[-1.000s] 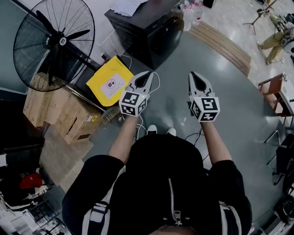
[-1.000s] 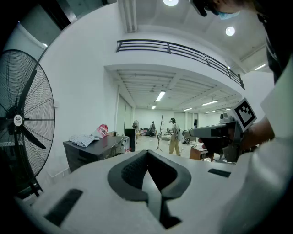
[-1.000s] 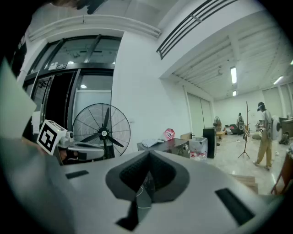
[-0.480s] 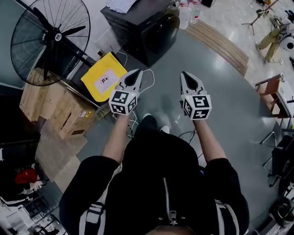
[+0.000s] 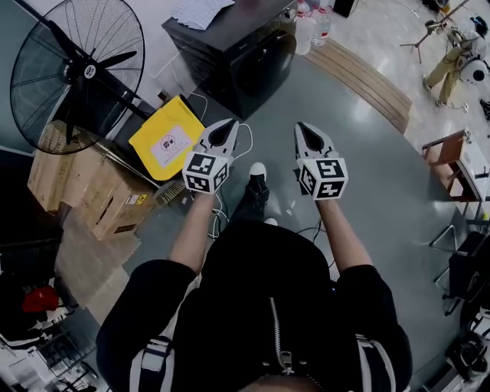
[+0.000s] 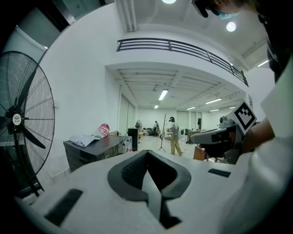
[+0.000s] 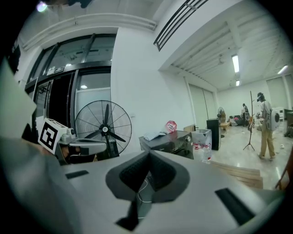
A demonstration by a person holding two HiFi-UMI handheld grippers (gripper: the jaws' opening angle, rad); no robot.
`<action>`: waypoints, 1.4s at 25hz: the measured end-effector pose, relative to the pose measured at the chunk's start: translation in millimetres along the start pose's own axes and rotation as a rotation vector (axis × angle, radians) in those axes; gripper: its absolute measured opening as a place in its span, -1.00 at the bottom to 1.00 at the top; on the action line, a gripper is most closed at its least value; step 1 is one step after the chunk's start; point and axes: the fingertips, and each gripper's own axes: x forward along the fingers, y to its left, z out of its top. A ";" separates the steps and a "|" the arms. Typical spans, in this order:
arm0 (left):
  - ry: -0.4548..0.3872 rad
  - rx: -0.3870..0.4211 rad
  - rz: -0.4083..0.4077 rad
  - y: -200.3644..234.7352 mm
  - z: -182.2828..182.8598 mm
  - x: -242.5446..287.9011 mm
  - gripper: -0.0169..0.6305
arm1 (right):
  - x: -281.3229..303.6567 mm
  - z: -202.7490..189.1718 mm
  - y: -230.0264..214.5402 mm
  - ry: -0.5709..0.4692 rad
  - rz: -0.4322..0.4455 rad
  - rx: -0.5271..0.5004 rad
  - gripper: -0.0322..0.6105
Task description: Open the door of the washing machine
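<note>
Furthest left of the washing machine [image 5: 243, 57] stands a big black fan [image 5: 76, 73]. Below the fan, also left of the machine, sits a stack of cardboard boxes [image 5: 84, 191]. A yellow bag [image 5: 168, 139] lies on the floor between those boxes and the machine, near its front corner.

My left claw [image 5: 227, 122] hangs in the air in front of the washing machine, well apart from it and pointing roughly its way. Its jaws are pressed together at the tips, with nothing between them.

The washing machine itself is a dark front-loader set on the grey floor ahead of me. A pale cloth [image 5: 195, 9] is spread on its top, and the door on its front face looks closed.

My right claw [image 5: 301, 127] is beside the left one, level with it and likewise well short of the machine. Its jaws are fully closed on nothing.

Just to the right of the machine stand clear plastic bottles [image 5: 310, 27]. Beyond them a wooden board [image 5: 367, 76] lies on the floor. A wooden chair [image 5: 458, 157] stands far off to the machine's right.
</note>
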 end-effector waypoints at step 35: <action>0.137 -0.033 0.044 232.0 -15.0 269.7 -0.94 | 363.5 18.7 -134.2 0.181 0.027 0.056 -0.87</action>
